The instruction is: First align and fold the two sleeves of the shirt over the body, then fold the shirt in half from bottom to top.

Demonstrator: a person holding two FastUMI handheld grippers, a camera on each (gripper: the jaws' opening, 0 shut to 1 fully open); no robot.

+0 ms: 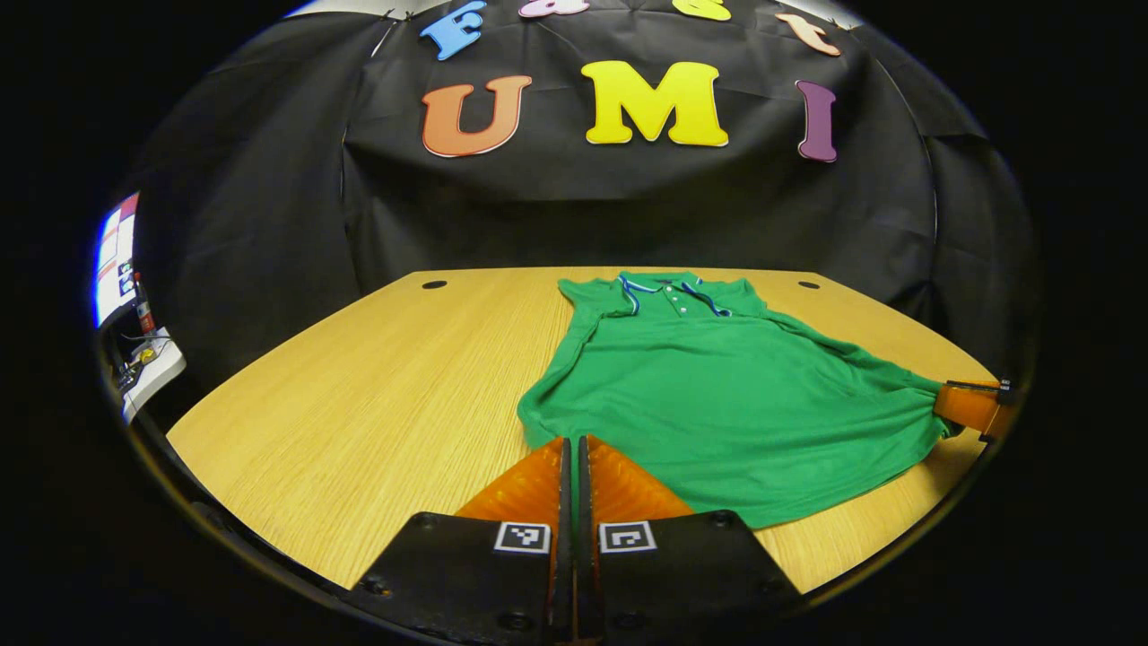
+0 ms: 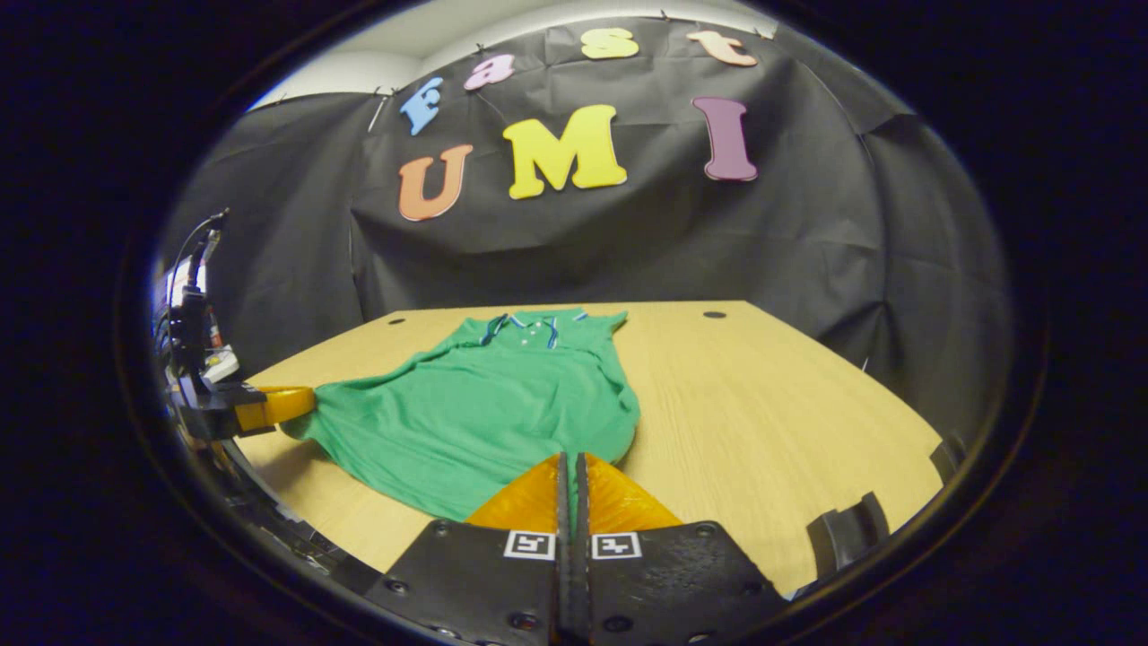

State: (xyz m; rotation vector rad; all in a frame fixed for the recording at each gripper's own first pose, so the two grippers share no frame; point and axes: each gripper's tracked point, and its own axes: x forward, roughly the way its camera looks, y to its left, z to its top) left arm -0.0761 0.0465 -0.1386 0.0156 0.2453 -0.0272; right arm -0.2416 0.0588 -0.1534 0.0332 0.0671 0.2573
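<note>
Green short-sleeved polo shirt [image 1: 717,386] with a striped collar, lying face up on the pale wood-grain counter [image 1: 377,404], collar toward the black cloth wall and hem toward you. The sleeves already lie folded in over the body, so the step in hand appears to be the bottom-to-top fold. The left tongs [image 1: 571,444] are closed at the hem's left corner, with the fabric edge running into the closed tips. The right tongs [image 2: 571,459] are closed at the hem's other corner; in the left gripper view they show at the far right, with the cloth bunched and drawn taut toward them. Both appear to be pinching the hem.

Raise the two corners together and level, keeping the hem line straight between them. Carry it forward toward the collar in a low arc so the folded sleeves underneath stay put. Ease the sideways pull on the right corner first, since that stretch would likely skew the fold. Lay the hem just short of the collar, then release.
</note>
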